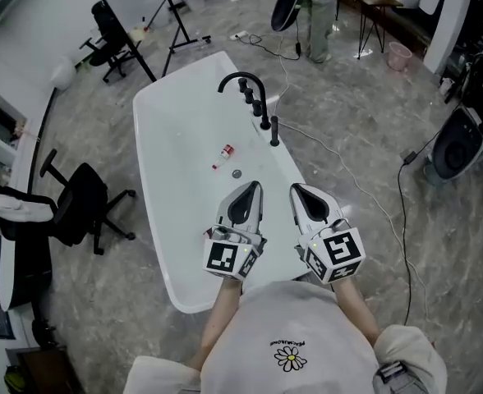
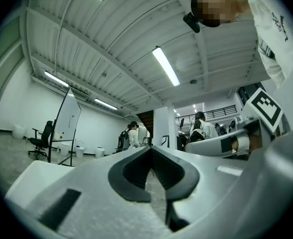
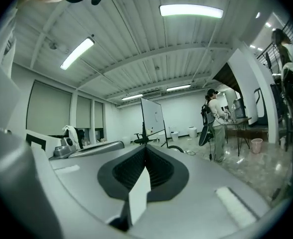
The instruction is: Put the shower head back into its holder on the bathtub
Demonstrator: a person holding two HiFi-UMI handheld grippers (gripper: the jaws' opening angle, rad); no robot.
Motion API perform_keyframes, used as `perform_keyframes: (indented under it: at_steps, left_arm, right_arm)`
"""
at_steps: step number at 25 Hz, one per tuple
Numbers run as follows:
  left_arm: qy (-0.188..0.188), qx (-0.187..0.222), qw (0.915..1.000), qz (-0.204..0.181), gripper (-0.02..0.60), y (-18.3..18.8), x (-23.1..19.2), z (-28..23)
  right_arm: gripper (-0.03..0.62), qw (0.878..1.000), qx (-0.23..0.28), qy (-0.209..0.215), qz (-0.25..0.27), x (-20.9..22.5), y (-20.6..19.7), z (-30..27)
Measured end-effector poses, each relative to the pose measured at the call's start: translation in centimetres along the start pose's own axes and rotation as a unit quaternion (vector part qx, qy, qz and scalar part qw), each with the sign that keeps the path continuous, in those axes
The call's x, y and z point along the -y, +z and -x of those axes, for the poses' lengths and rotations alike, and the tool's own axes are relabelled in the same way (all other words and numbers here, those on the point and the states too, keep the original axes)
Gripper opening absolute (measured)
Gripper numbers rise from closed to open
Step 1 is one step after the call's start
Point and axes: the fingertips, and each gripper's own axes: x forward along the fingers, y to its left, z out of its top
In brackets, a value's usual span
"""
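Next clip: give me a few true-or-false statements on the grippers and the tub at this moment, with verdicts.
1. The left gripper and the right gripper are both shut. True.
2. The right gripper holds the shower head. False: nothing is between its fingers.
3. A black faucet stands on the bathtub rim. True.
4. A small red-and-white item lies on the floor beside the bathtub. False: the red-and-white item lies inside it.
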Motion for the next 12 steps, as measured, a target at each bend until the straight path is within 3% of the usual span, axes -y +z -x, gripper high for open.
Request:
perform_keyframes:
  at_steps: [3, 12]
  left_arm:
    - [0.026, -0.005, 0.9996, -0.004, 0.000, 0.0, 0.2, 0.9]
    - [0.054, -0.014, 0.9984, -0.009, 0.000, -0.1, 0.5, 2.5]
  right_arm:
    - [0.008, 1.000, 0.001, 0.010, 0.021, -0.6, 0.7, 0.5]
    - [0.008, 0.999, -0.010, 0.020, 0.024, -1.4, 0.3, 1.6]
